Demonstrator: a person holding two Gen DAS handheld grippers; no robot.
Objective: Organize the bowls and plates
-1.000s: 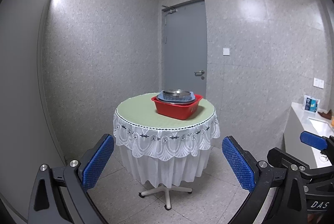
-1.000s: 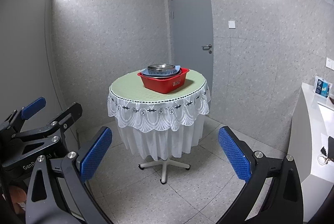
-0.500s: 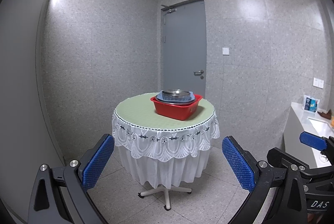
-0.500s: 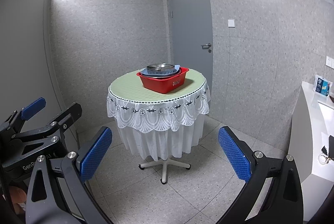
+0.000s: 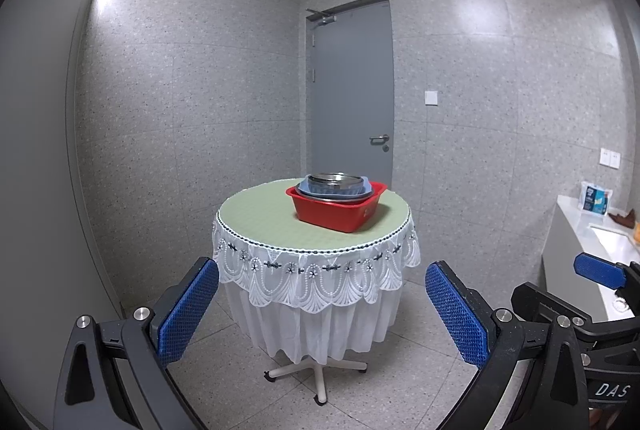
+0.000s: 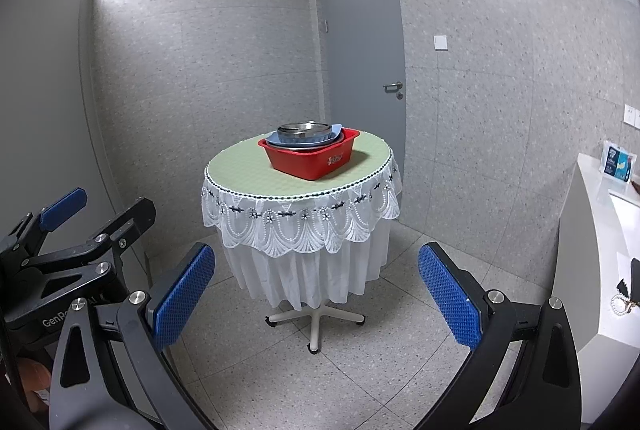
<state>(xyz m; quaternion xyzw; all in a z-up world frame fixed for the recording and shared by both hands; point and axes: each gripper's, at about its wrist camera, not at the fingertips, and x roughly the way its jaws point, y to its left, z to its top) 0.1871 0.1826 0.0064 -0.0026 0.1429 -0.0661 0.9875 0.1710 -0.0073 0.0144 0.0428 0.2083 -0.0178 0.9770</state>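
A red plastic basin (image 5: 334, 210) (image 6: 316, 159) stands on a round table (image 5: 260, 213) (image 6: 236, 169) with a green top and white lace cloth. In the basin lies a stack: a metal bowl (image 5: 335, 181) (image 6: 304, 128) on blue plates (image 5: 340, 193) (image 6: 300, 141). My left gripper (image 5: 322, 310) is open and empty, well short of the table. My right gripper (image 6: 316, 298) is open and empty, also short of the table. Each gripper shows at the edge of the other's view.
A grey door (image 5: 352, 89) is behind the table. A white counter (image 6: 600, 222) with a sink and a small packet (image 6: 619, 162) runs along the right. The table stands on a star-shaped foot (image 6: 316, 322) on a tiled floor.
Both views shift very slightly; the table sits marginally nearer. Both grippers stay open and empty.
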